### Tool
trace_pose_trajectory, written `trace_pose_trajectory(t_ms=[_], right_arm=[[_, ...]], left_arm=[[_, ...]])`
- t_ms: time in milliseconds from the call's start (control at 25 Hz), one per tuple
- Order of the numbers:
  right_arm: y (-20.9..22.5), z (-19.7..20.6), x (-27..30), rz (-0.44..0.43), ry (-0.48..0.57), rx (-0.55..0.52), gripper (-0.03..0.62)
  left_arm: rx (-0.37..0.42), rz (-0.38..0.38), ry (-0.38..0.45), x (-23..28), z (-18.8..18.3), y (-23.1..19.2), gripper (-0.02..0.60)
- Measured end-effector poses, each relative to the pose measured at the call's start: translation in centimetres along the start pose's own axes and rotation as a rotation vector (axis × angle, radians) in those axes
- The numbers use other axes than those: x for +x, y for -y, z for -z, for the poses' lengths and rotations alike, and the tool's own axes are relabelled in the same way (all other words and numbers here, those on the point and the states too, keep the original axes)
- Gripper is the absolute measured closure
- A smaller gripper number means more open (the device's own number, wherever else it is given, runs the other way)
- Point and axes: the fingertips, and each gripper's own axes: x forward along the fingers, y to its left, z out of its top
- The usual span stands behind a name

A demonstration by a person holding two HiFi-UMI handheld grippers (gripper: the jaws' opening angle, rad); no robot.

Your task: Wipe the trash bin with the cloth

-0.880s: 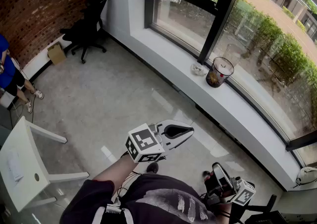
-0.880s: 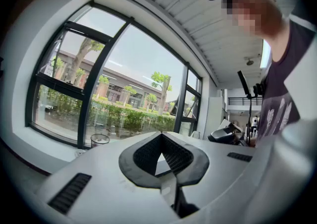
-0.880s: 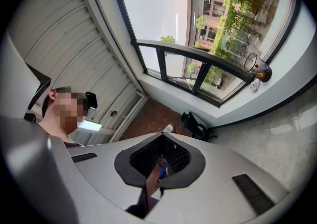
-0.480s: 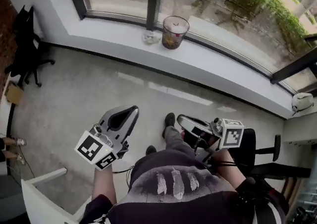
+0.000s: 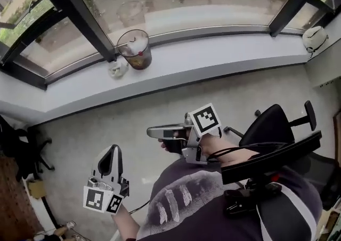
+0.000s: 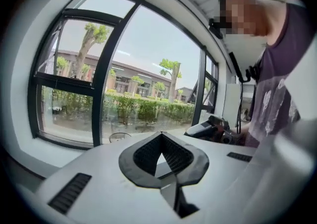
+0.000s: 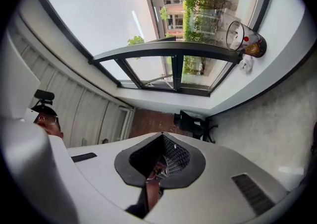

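A: Where is the trash bin?

B: The trash bin (image 5: 134, 48) stands upright on the white window sill (image 5: 224, 56), close to the glass and just beside a dark window post (image 5: 80, 18).

A: What does it look like?

B: It is small and round, with see-through walls and a dark rim. Something brownish lies at the bottom, and there is a bit of white and red higher up inside. The right gripper view shows it too, far off on the same sill.

A: And the cloth?

B: A crumpled white cloth (image 5: 118, 68) lies on the sill just beside the bin, on the post side. I cannot tell whether the two touch.

A: What about the grippers?

B: Both are well apart from the bin, over the grey floor (image 5: 106, 122) near the person's body. The left gripper (image 5: 114, 152) has its jaws together with nothing between them. The right gripper (image 5: 151, 131) is likewise closed and empty, pointing sideways. A black office chair (image 5: 274, 125) stands behind it.
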Motion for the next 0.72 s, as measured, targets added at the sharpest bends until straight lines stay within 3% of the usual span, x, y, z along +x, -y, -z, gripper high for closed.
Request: trace_pose_trajectory(t_ms=[160, 240, 440, 560, 720], right_arm=[[1.1, -5.0, 1.2, -0.006, -0.028, 0.000, 0.594], [1.1, -6.5, 2.5, -0.029, -0.035, -0.022, 0.594], [4.0, -11.5, 4.2, 0.052, -0.001, -0.023, 0.594], [5.0, -13.9, 5.8, 0.082, 0.052, -0.003, 0.594], [5.7, -18.0, 10.2, 0.138, 0.102, -0.058, 0.594]], left_arm=[[0.129, -0.045, -0.088, 4.3, -0.4, -2.8, 0.586], [0.132, -0.028, -0.116, 5.5, -0.1, -4.7, 0.586], [0.175, 0.023, -0.191, 9.8, 0.4, -9.7, 0.586], [0.196, 0.066, -0.190, 12.0, -0.1, -13.0, 0.586], [0.187, 0.149, -0.154, 15.1, -1.6, -18.3, 0.586]])
